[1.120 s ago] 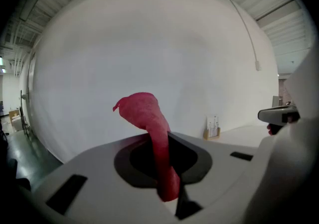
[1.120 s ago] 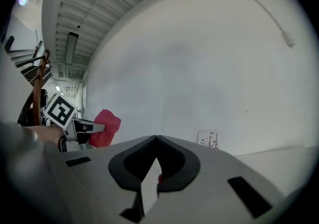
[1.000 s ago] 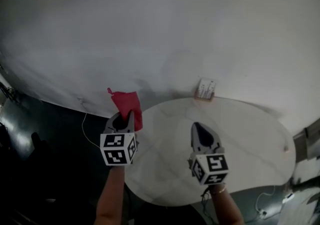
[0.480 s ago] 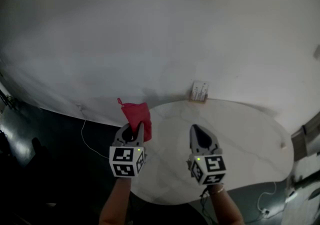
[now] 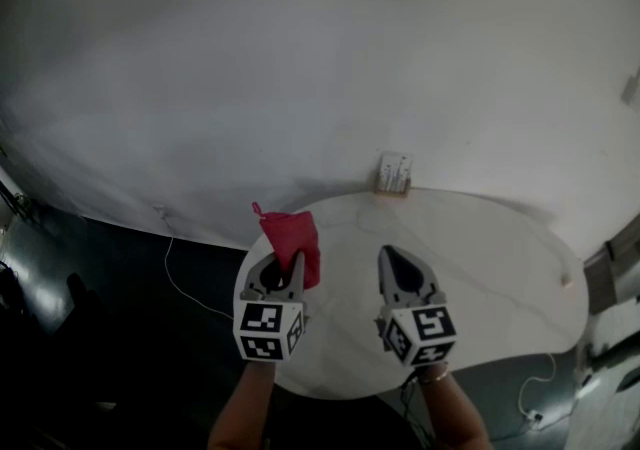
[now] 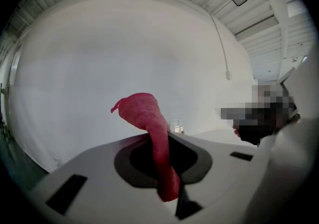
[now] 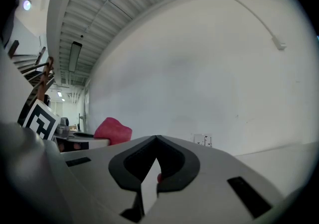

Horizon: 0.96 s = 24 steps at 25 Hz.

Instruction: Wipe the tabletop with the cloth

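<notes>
Tabletop [image 5: 500, 278]; cloth [image 5: 288, 236] end inside left gripper [image 5: 283, 268]

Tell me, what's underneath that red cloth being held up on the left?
The red cloth, pinched in the fingers of the left gripper, sits over the round white tabletop at its left rim, beside dark floor. The patch directly beneath is covered.

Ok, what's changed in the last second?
The left hand-held gripper carried the red cloth rightward, from beside the table to over its edge, nearer the right hand-held gripper. Unchanged: left clamped on the cloth, right shut and empty above the table.
</notes>
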Tool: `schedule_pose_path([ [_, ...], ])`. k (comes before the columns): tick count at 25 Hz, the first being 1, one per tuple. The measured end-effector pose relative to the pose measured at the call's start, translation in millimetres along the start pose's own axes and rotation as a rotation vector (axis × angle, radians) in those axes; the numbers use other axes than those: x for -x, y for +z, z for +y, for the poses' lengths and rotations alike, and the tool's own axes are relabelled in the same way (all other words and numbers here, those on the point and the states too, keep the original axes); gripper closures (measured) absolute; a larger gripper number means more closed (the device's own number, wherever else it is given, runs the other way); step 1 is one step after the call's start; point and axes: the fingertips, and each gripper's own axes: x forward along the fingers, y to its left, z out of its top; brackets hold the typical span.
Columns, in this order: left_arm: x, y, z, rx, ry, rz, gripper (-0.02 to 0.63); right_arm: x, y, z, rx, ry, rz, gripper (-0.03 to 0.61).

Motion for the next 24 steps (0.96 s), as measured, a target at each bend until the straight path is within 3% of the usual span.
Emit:
schedule_pose_path([
  [10, 0.1, 0.4, -11.3, -0.040, -0.012, 0.002, 0.569, 2.2, -3.9, -2.3, -0.010, 0.013, -0.001, 0.577],
  [24, -0.1, 1.4, -12.7, -0.012, -0.018, -0.004, 0.569, 4.1, -6.2, -5.4, -0.004, -0.003, 0.009, 0.577],
])
